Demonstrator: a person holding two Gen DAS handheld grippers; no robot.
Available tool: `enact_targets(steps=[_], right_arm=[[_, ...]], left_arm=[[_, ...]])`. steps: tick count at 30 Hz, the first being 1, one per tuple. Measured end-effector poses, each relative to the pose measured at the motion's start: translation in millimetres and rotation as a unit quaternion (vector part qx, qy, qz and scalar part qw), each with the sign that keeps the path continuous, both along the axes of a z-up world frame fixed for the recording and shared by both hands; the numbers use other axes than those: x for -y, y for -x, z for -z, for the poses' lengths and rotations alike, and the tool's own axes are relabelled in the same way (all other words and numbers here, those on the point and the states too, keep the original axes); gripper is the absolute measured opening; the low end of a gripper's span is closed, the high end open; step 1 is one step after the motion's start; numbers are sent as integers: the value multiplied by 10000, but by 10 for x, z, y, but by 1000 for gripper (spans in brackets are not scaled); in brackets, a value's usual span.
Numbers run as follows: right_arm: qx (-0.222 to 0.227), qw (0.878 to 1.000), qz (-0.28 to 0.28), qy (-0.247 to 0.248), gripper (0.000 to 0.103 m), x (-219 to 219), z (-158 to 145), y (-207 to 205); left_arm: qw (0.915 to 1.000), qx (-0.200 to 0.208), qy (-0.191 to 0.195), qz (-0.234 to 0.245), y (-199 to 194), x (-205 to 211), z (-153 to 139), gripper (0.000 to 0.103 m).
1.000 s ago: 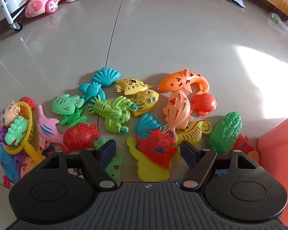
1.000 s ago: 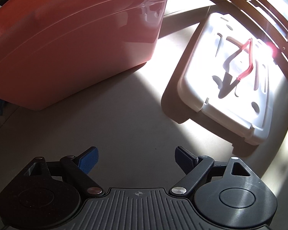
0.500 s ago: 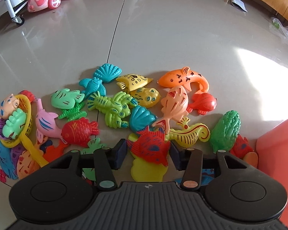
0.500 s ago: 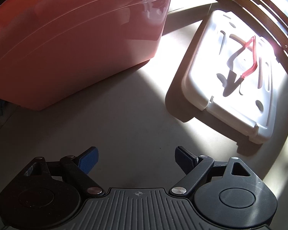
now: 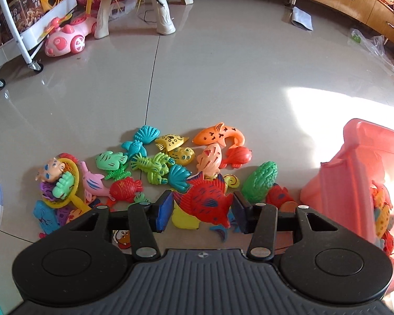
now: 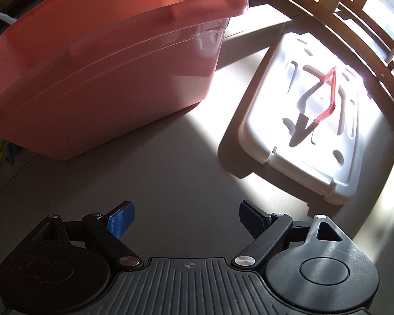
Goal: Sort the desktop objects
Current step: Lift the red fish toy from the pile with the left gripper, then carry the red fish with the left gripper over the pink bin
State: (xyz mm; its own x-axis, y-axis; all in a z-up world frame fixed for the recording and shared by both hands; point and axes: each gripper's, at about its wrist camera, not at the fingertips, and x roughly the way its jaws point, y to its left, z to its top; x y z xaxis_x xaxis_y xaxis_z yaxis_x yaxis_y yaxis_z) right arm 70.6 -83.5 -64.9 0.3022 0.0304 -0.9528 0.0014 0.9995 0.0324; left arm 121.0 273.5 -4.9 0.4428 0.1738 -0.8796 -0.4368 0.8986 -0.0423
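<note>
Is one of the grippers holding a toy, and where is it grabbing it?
Yes. The left gripper pinches the red fish by its two ends, one pad at each. The right gripper is open and holds nothing.

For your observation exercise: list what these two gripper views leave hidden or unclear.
- Left wrist view: the yellow toy behind the red fish held by the left gripper is mostly covered; its shape is unclear.
- Left wrist view: the pink bin is cut off by the right edge; sun glare blurs its contents.
- Right wrist view: the bin's wall hides its inside; glare washes out the white lid.
</note>
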Motion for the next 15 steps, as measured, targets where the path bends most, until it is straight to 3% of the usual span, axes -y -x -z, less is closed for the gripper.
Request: enact_targets(steps=[15], right_arm=[[354,9983,326,-330,86,468,-532,193]], left_arm=[[9916,405,-133,1218,211,1107,-872,49]])
